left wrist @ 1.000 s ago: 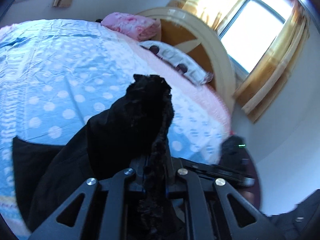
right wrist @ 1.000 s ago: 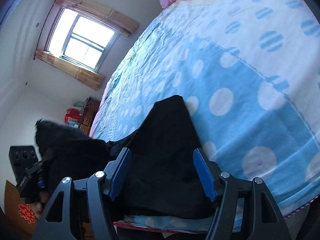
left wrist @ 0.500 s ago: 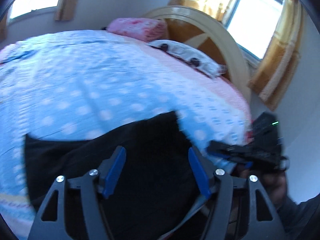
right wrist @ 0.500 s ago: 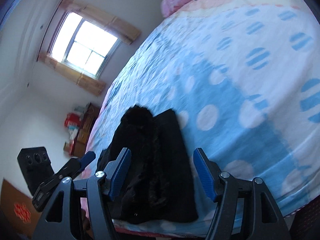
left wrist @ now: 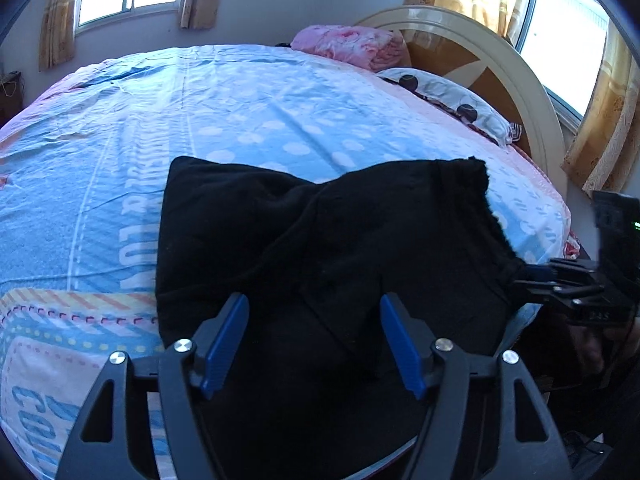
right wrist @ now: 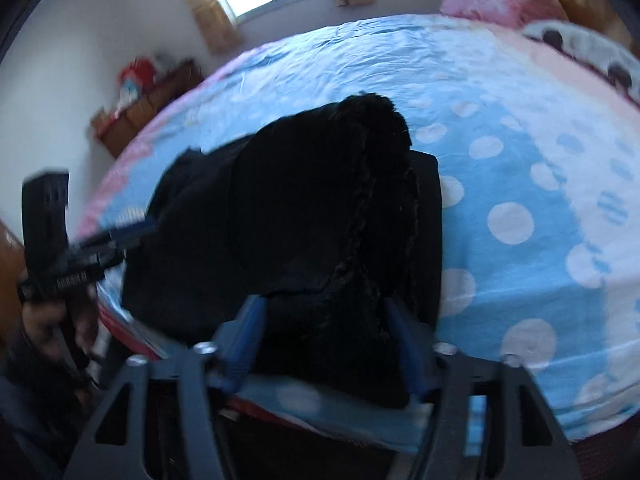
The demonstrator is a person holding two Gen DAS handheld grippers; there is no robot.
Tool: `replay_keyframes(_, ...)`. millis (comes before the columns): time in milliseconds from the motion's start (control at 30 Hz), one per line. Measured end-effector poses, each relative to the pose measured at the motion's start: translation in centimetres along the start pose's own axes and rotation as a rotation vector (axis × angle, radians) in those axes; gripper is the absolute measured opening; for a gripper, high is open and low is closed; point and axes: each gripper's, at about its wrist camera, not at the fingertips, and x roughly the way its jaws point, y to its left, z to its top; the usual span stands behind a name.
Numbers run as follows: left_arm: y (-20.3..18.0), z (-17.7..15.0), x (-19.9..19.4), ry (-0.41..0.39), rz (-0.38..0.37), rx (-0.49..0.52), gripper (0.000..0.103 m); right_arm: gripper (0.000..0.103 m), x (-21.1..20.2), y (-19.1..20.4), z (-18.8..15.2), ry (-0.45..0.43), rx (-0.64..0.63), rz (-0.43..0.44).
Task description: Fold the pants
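The black pants (left wrist: 320, 240) lie folded near the front edge of the bed (left wrist: 240, 100), fleecy lining showing along one edge (right wrist: 384, 200). My left gripper (left wrist: 314, 344) hovers over the near part of the pants. Its jaws are opening and the blue pads (left wrist: 224, 344) press on nothing. In the blurred right wrist view, my right gripper (right wrist: 326, 336) is closing on a thick fold of the pants, and fabric fills the gap. From the left wrist view, my right gripper (left wrist: 532, 276) pinches the pants' right corner. The left gripper (right wrist: 120, 236) shows at the pants' far left.
A pink folded blanket (left wrist: 348, 44) and a spotted pillow (left wrist: 448, 96) lie by the curved headboard (left wrist: 500, 64). A low cabinet (right wrist: 140, 96) stands against the far wall. A hand (right wrist: 40, 320) holds the left gripper off the bed's edge.
The left gripper let go of the fleecy end it held up, opened and sank. The pants now lie flat. The right gripper rolled, moved onto the near fold, and its jaws narrowed.
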Motion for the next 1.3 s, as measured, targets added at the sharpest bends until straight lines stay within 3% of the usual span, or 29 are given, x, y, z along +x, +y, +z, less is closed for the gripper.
replay_keyframes(133,-0.4,-0.1,0.5,-0.001,-0.025,0.004,0.072,0.041,0.0,0.3,-0.8,0.041,-0.036,-0.039)
replay_keyframes(267,-1.0,-0.1,0.2,-0.007,-0.028,0.035,0.072,0.043,0.6,-0.3,-0.7,0.066,0.014,-0.047)
replay_keyframes(433,-0.6,-0.2,-0.4,-0.032,0.001,0.046,0.074,0.046,-1.2,-1.3,-0.2,0.012,0.095,0.040)
replay_keyframes(500,-0.6,-0.3,-0.3,-0.033,0.041,0.063,0.076,0.031,-0.8,-1.7,-0.2,0.017,0.113,0.047)
replay_keyframes(533,-0.6,-0.4,-0.3,-0.033,0.049,0.070,0.076,0.029,-0.9,-1.5,-0.3,0.014,0.103,0.034)
replay_keyframes(567,-0.5,-0.4,-0.4,-0.035,0.049,0.072,0.076,0.013,-1.2,-1.3,-0.4,0.001,0.090,0.022)
replay_keyframes(700,-0.2,-0.3,-0.5,-0.057,0.084,0.062,0.096,0.011,-3.7,-1.2,-0.5,-0.054,0.078,0.011)
replay_keyframes(800,0.2,-0.4,0.0,-0.054,0.095,0.051,0.096,0.010,-3.0,-2.2,-1.1,-0.002,0.087,-0.058)
replay_keyframes(867,0.5,-0.3,0.5,-0.052,0.113,0.053,0.097,0.010,-1.6,-3.0,-1.6,0.045,0.109,-0.093)
replay_keyframes(967,1.1,0.0,1.6,-0.020,0.116,0.045,0.098,0.010,-0.8,-3.8,-1.5,0.060,0.155,-0.069)
replay_keyframes(1133,1.8,1.1,1.6,-0.014,0.114,0.024,0.099,0.012,-1.1,-2.8,-0.3,0.085,0.111,-0.105)
replay_keyframes(1200,1.9,1.5,1.4,-0.013,0.142,0.043,0.099,0.030,-2.0,-2.7,0.3,0.072,0.105,-0.124)
replay_keyframes(1300,2.3,2.5,1.4,-0.005,0.181,0.074,0.099,0.038,-4.0,-3.0,1.4,0.010,0.119,-0.189)
